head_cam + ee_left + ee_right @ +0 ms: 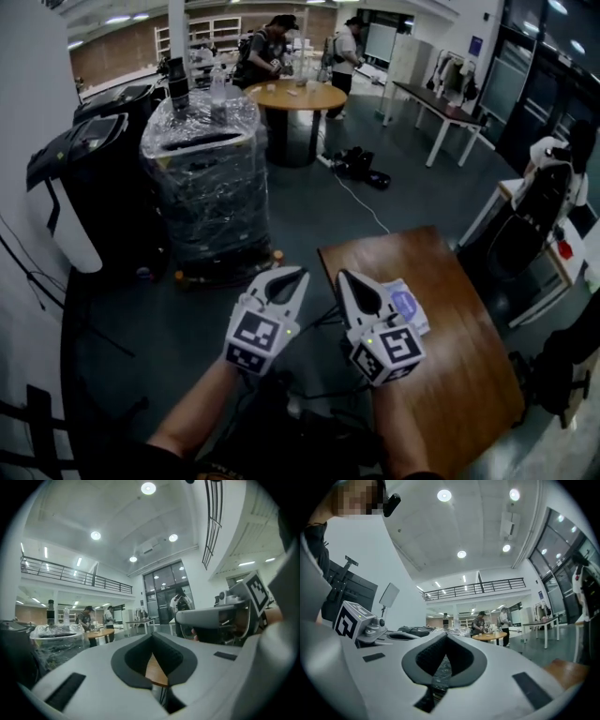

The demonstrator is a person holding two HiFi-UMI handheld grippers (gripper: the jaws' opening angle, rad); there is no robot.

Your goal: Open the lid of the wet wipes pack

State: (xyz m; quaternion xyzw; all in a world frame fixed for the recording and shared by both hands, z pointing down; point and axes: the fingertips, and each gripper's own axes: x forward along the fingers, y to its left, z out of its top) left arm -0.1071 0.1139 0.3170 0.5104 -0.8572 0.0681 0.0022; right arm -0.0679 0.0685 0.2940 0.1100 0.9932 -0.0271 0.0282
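Two grippers and one wet wipes pack [410,307] were in sight. Both the left gripper [296,276] and the right gripper [343,277] had their jaws pressed together with nothing between them. The wet wipes pack lay flat near the left edge of the wooden table [469,366], just right of the right gripper, whose body covered part of it. Only the head view showed the pack; each gripper view showed the other gripper alongside and the room beyond.

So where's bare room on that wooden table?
Most of the wooden table is bare: the wide stretch right of the wet wipes pack, and the strip beyond it. Crowded only by its left edge, where the right tool overlaps the pack.
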